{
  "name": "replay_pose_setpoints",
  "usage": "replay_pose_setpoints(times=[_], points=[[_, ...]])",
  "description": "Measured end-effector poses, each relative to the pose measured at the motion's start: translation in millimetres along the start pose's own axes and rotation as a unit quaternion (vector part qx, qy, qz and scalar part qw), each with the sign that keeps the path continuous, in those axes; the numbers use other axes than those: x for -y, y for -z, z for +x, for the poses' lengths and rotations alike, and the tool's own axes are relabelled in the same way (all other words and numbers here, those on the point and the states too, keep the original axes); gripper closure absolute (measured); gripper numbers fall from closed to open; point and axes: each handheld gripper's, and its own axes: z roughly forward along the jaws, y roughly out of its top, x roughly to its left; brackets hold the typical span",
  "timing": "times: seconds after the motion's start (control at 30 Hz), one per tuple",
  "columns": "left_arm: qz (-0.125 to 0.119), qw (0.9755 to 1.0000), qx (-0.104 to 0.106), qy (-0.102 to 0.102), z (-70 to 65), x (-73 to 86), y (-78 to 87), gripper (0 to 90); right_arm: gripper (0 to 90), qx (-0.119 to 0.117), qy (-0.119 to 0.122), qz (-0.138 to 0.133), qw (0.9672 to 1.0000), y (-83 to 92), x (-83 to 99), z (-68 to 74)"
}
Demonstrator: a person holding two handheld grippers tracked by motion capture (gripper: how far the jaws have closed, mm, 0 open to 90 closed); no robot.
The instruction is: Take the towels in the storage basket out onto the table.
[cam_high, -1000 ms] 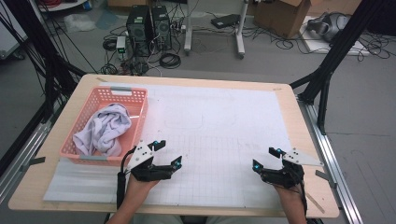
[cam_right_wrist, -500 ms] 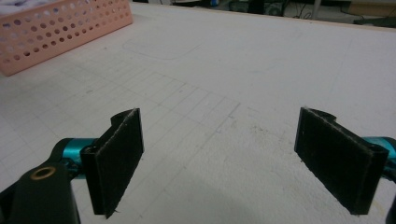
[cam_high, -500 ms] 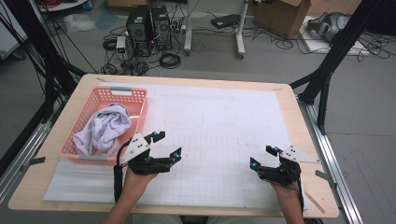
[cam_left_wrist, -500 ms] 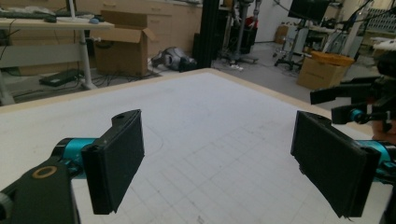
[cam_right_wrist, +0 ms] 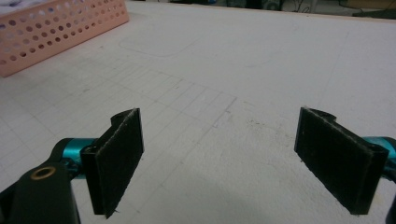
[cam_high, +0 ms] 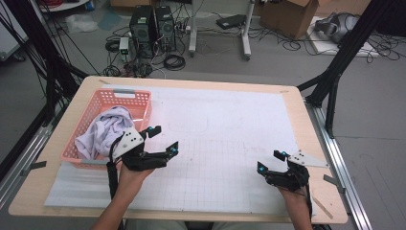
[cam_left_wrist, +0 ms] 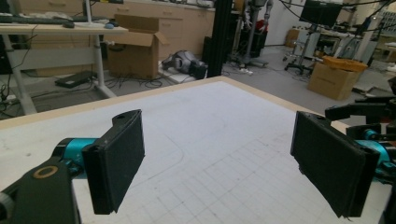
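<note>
So here's the setup: the pink basket (cam_high: 113, 125) sits around 10 o'clock on the counter (cam_high: 230, 120), and there's a bundled-up white cloth (cam_high: 106, 130) lying inside it, heaped toward the near end. The left gripper (cam_high: 161, 140) hangs just beside the basket's near right corner, at about 8 o'clock on the counter, with its fingers (cam_left_wrist: 116, 163) spread wide and nothing between them. From its own camera you're looking past those black pads across the bare gridded mat toward the far edge, so it's pointed away from the cloth rather than at it. The right gripper (cam_high: 270, 161) is way over at roughly 4 o'clock, well apart from the basket, low over the mat, fingers (cam_right_wrist: 119, 158) also released and empty; its camera catches the basket's perforated wall (cam_right_wrist: 60, 30) off at the upper left. As far as I can judge, the job is getting that cloth out of the basket and onto the mat, and basically none of it is done yet: the cloth hasn't been touched, the mat is bare. What's left looks like everything: turn the left one toward the basket, pinch the cloth, lift it over the rim, lay it down.
</note>
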Motion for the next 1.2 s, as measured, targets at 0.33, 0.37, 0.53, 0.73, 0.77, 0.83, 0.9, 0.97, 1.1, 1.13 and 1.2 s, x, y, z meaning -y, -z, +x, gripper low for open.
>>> replay_pose_setpoints(times=[0.33,0.37,0.53,0.73,0.77,0.83,0.9,0.97,1.1,1.13,1.2], points=[[-0.003,0.9996,-0.029,0.006,23.1,-17.7,15.1,17.8,14.5,-0.007,-0.005,0.004,1.0,-0.3,0.3,-0.3],[-0.004,0.9995,-0.03,0.01,26.7,-18.7,16.7,17.8,14.6,-0.006,-0.003,0.005,1.0,-0.5,0.5,-0.3],[-0.003,0.9984,-0.054,0.017,43.7,-20.8,24.3,17.8,14.6,-0.008,0.0,0.003,1.0,-0.6,0.5,-0.2],[0.004,0.9967,-0.077,0.022,64.2,-21.0,32.1,17.8,14.6,-0.011,0.003,0.011,0.9999,-3.7,1.5,0.1],[0.006,0.9961,-0.085,0.023,69.2,-21.1,34.1,17.8,14.6,-0.011,0.003,0.011,0.9999,-3.7,1.5,0.1],[0.011,0.995,-0.097,0.025,77.9,-21.4,37.6,17.7,14.6,-0.013,0.004,0.011,0.9998,-4.3,1.0,2.3],[0.016,0.9936,-0.108,0.028,86.0,-21.8,41.0,17.7,14.6,-0.014,0.007,0.011,0.9998,-4.5,1.0,2.3],[0.023,0.9924,-0.117,0.03,93.3,-22.1,44.3,17.6,14.6,-0.014,0.003,0.013,0.9998,-4.3,1.5,2.7],[0.05,0.9877,-0.145,0.029,109.0,-20.1,50.1,17.4,14.6,-0.015,0.006,0.015,0.9998,-5.1,1.9,1.7],[0.05,0.9877,-0.145,0.029,109.0,-20.1,50.1,17.4,14.6,-0.016,0.005,0.016,0.9997,-5.4,2.0,1.8],[0.063,0.9853,-0.155,0.032,116.3,-18.1,52.0,17.4,14.6,-0.018,0.006,0.016,0.9997,-6.2,2.4,1.8]])
